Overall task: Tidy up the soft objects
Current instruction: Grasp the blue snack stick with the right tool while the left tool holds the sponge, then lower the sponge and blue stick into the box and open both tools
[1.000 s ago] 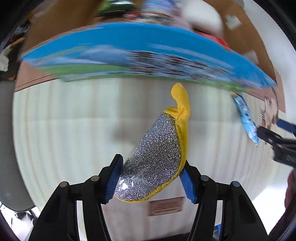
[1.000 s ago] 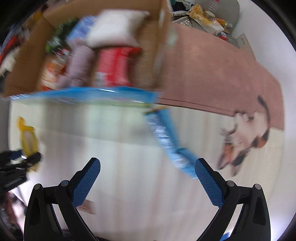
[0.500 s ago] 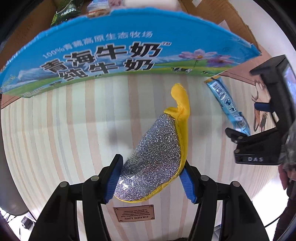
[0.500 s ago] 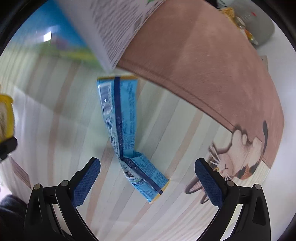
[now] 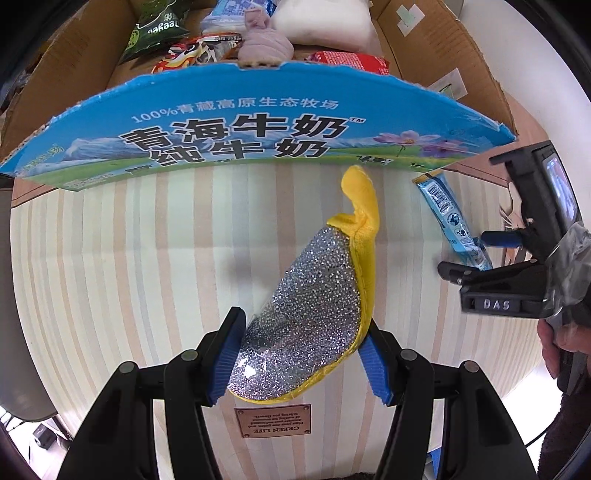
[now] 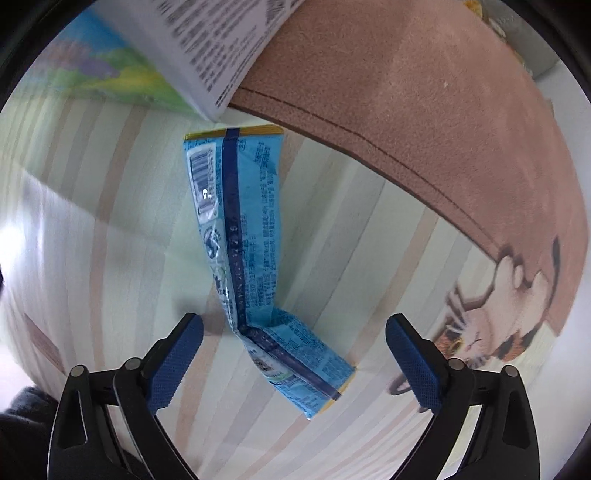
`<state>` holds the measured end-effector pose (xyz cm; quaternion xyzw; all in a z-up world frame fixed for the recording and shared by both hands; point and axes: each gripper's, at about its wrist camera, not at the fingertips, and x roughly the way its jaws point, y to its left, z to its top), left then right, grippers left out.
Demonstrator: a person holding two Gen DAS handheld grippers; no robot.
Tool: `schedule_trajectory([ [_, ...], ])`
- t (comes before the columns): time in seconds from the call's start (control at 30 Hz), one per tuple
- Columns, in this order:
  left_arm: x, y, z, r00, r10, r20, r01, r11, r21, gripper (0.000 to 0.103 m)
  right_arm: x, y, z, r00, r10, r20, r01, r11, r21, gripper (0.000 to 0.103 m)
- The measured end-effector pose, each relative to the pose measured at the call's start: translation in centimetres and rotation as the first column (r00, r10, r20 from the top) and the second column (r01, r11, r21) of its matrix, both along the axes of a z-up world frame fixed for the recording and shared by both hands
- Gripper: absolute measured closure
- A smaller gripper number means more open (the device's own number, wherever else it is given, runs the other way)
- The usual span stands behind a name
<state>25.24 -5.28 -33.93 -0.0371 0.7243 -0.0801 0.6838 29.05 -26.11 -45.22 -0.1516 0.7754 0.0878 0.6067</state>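
My left gripper [image 5: 301,356] is shut on a yellow scrubbing cloth with a silver glitter face [image 5: 314,306] and holds it above the striped mat, in front of the cardboard box [image 5: 258,122]. My right gripper [image 6: 293,360] is open and low over a bent blue snack wrapper [image 6: 243,236] lying on the mat, its lower end between the fingers. The wrapper [image 5: 448,218] and the right gripper [image 5: 491,258] also show at the right of the left wrist view.
The box has a blue printed front flap and holds snack bags, a white pillow [image 5: 321,22] and a lilac plush [image 5: 264,46]. A striped mat [image 5: 129,258] covers the table. A brown cat-print mat [image 6: 424,110] lies to the right.
My right gripper has swung down from facing the box to hover low over the blue wrapper. My left gripper keeps its hold on the cloth and has backed off a little from the box.
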Motion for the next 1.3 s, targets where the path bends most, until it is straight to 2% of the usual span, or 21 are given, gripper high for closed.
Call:
schedule_trajectory([
  [0.03,0.1,-0.4,-0.3,1.000,0.000,0.001,0.000,1.000,-0.001,0.046,0.1,-0.2,0.1,1.000,-0.025,-0.012,0.026,0.999,0.026,0.020],
  [0.07,0.2,-0.4,-0.1,1.000,0.000,0.002,0.000,1.000,-0.001,0.046,0.2,-0.4,0.4,0.999,-0.034,0.001,0.034,0.999,0.029,0.032],
  [0.1,0.1,-0.5,-0.3,1.000,-0.001,0.003,0.001,1.000,-0.003,0.046,0.3,-0.7,0.8,0.999,-0.043,0.011,0.043,0.999,0.032,0.051],
  [0.13,0.1,-0.4,0.0,1.000,-0.002,0.004,0.002,1.000,-0.005,0.046,0.3,-0.9,1.0,0.999,-0.049,0.016,0.049,0.998,0.030,0.061],
  [0.2,0.2,-0.5,0.5,1.000,-0.006,0.010,0.006,1.000,-0.005,0.046,0.2,-1.7,1.2,0.996,-0.090,0.015,0.089,0.996,0.019,0.072],
  [0.37,0.1,-0.9,0.8,0.999,-0.010,0.031,0.010,1.000,-0.010,0.046,-1.7,-2.4,2.0,0.981,-0.196,0.011,0.195,0.980,0.040,0.076],
  [0.57,-0.2,-0.1,2.8,0.997,-0.015,0.071,0.015,1.000,-0.007,0.046,-4.5,-3.4,4.3,0.928,-0.370,-0.029,0.369,0.910,0.189,0.079],
  [0.73,-0.1,1.3,6.0,0.993,0.002,0.115,0.001,1.000,-0.028,0.046,-6.1,-3.1,8.8,0.903,-0.429,-0.008,0.409,0.856,0.316,0.079],
  [0.9,1.0,2.4,10.3,0.985,0.008,0.175,0.000,0.999,-0.045,0.046,-5.8,-2.5,16.0,0.888,-0.454,0.077,0.383,0.821,0.423,0.080],
  [1.0,3.3,3.4,13.1,0.976,0.012,0.220,-0.006,1.000,-0.029,0.046,-4.4,-2.7,19.5,0.875,-0.464,0.139,0.360,0.816,0.453,0.079],
  [1.07,5.2,4.3,14.7,0.969,0.018,0.247,-0.014,1.000,-0.021,0.046,-2.9,-2.2,22.0,0.866,-0.458,0.201,0.334,0.829,0.448,0.079],
  [1.2,9.9,6.9,16.6,0.960,0.039,0.277,-0.046,0.999,0.018,0.046,2.5,1.9,24.1,0.840,-0.453,0.299,0.312,0.854,0.417,0.080],
  [1.3,13.5,8.8,16.2,0.962,0.030,0.273,-0.057,0.994,0.093,0.046,6.4,4.4,24.4,0.822,-0.423,0.381,0.294,0.888,0.353,0.080],
])
